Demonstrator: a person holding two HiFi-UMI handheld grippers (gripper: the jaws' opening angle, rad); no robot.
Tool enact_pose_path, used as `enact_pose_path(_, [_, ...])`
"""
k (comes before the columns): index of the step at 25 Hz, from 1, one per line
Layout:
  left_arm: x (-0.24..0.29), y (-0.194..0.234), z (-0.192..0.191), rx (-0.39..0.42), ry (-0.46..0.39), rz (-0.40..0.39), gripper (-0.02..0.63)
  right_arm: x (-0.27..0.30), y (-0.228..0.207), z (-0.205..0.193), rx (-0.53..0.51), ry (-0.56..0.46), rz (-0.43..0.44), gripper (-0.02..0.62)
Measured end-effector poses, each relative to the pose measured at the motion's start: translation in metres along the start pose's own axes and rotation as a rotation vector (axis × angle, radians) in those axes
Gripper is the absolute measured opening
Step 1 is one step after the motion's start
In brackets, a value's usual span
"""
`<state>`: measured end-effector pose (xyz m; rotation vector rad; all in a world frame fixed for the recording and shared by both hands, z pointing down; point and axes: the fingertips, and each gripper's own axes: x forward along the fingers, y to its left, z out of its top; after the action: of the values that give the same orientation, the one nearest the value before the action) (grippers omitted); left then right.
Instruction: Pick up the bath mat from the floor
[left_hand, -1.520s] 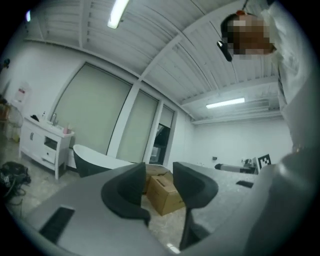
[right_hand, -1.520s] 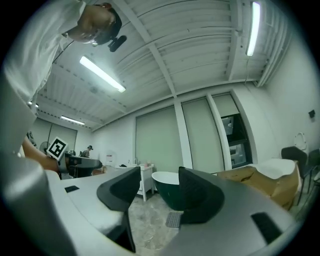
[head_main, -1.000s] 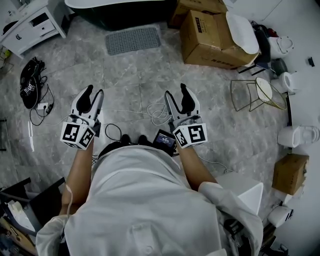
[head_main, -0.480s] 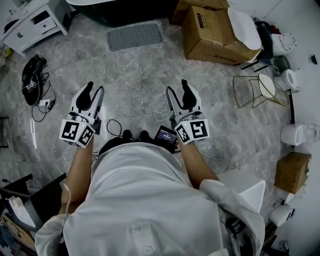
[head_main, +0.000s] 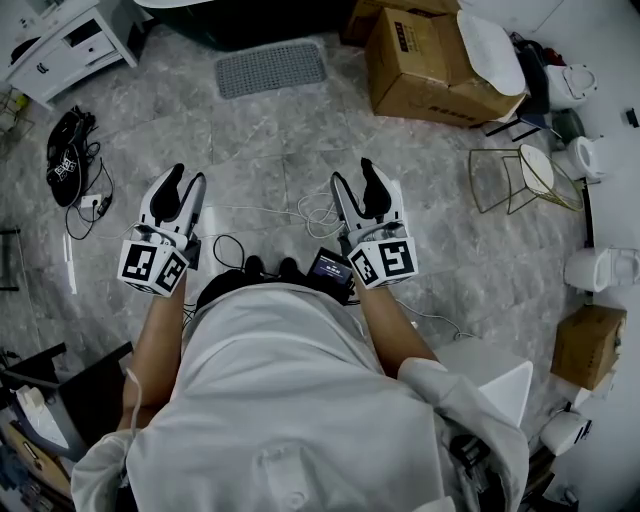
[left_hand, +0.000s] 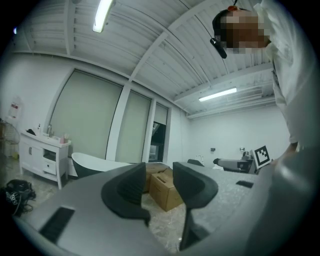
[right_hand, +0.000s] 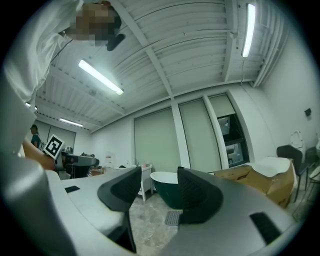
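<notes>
Your left gripper is held level above the floor, jaws part open, nothing between them. Your right gripper stands wider; its jaws have just been closing a little, with nothing between them. The bath mat lies flat on the floor ahead, just before the bathtub, well apart from both grippers.

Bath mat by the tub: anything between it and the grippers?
Nothing visible. Bare marble floor lies between the grey perforated bath mat and the left gripper and right gripper; white cable loops lie flat.
</notes>
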<state>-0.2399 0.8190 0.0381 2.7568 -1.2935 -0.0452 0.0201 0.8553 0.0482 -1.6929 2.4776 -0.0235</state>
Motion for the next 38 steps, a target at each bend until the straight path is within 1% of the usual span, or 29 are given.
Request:
enact_pose_path(8, [-0.005,-0.016,-0.007,-0.007,0.002,0.017,0.175,-0.018,-0.012,-0.005,0.012,0.001,-0.002,0.239])
enact_pose_path(14, [-0.006,-0.025,-0.015,-0.014,0.009,0.018,0.175,-0.031,-0.021,-0.013,0.032,0.004,-0.019,0.236])
enact_pose_path(21, [0.009,-0.03,-0.026,-0.027,0.009,0.005,0.173,-0.04,-0.04,-0.026,0.041,0.014,-0.058,0.233])
enact_pose_path(26, [0.028,-0.028,-0.032,-0.041,0.017,-0.016,0.173,-0.036,-0.058,-0.026,0.043,0.012,-0.09,0.233])
enact_pose_path(33, [0.075,-0.01,-0.032,-0.051,0.017,-0.03,0.173,-0.012,-0.086,-0.035,0.061,0.024,-0.121,0.232])
enact_pose_path(38, [0.116,0.027,-0.029,-0.058,0.018,-0.017,0.175,0.043,-0.105,-0.043,0.067,0.048,-0.101,0.232])
